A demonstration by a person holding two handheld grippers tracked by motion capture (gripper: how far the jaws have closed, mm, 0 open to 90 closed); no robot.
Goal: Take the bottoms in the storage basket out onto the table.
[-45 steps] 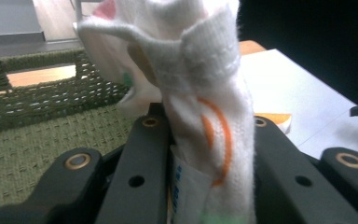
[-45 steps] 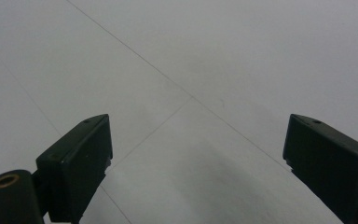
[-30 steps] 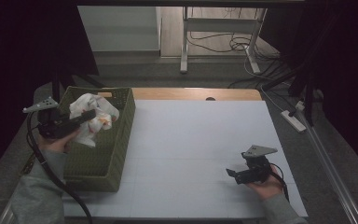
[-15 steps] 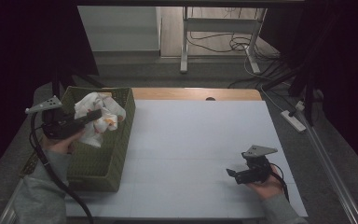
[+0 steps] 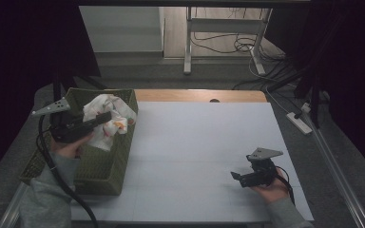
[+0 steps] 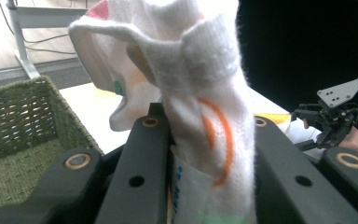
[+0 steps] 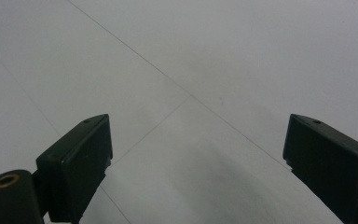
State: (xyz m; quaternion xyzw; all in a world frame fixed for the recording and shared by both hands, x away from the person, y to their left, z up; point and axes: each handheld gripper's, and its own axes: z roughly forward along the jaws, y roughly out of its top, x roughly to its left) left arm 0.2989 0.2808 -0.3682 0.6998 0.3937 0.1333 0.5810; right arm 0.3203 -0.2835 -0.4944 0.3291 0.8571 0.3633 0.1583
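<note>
The left gripper [image 5: 105,118] had its fingers clenched on a bunched white knitted cloth with orange markings [image 5: 108,116] held above the green woven basket [image 5: 103,167], whose trailing folds could snag its rim, while the right gripper [image 5: 236,175] rested released over the pale counter [image 5: 199,137].

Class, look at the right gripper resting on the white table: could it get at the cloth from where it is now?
Probably not without a long move. The right gripper is open near the table's right front, and the cloth is far across, above the green basket, already clamped in the left gripper. Bare table lies between.
</note>
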